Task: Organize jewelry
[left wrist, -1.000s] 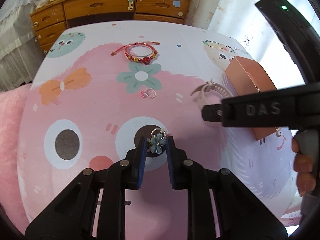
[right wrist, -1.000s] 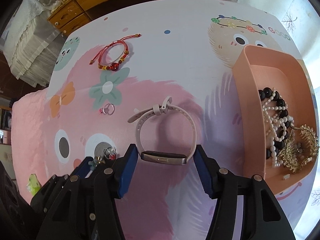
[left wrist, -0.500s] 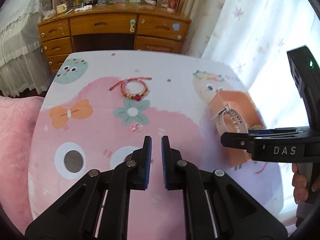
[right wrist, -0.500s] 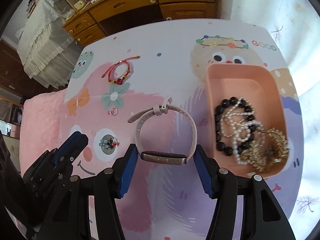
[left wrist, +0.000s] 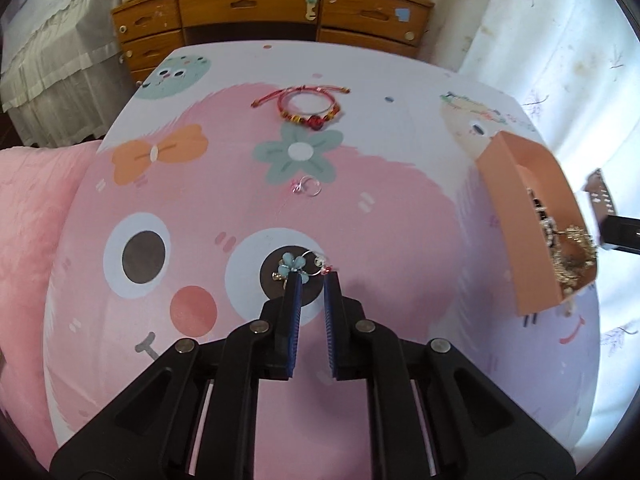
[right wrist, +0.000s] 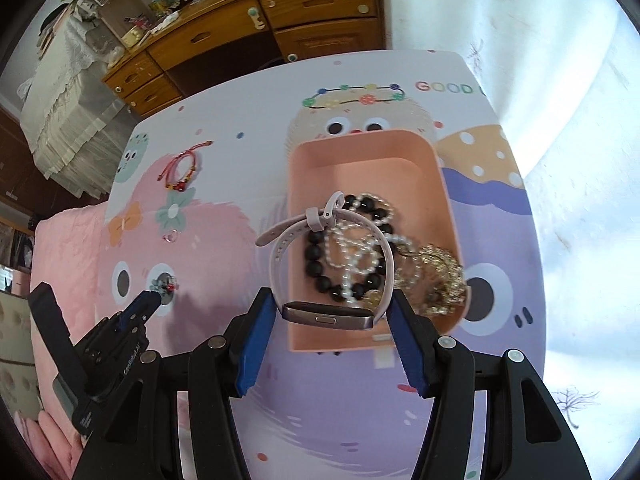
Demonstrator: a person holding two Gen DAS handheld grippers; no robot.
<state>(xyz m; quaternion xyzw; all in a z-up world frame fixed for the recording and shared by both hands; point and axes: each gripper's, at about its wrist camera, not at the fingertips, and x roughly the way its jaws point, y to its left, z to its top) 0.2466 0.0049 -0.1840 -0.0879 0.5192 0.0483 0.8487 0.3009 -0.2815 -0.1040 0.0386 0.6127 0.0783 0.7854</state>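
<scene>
Right wrist view: the right gripper pinches a pale pink wristband with a metal-cased tracker between its blue pads, held above the peach rectangular plastic tray. Inside the tray lie a black bead bracelet, a white pearl strand and a gold chain cluster. Left wrist view shows the left gripper with its blue pads nearly together, nothing between them, tips just beside a small blue flower charm with rings on the cartoon-printed tablecloth (pink mostly). Farther off lie a thin silver ring and a red corded bead bracelet.
</scene>
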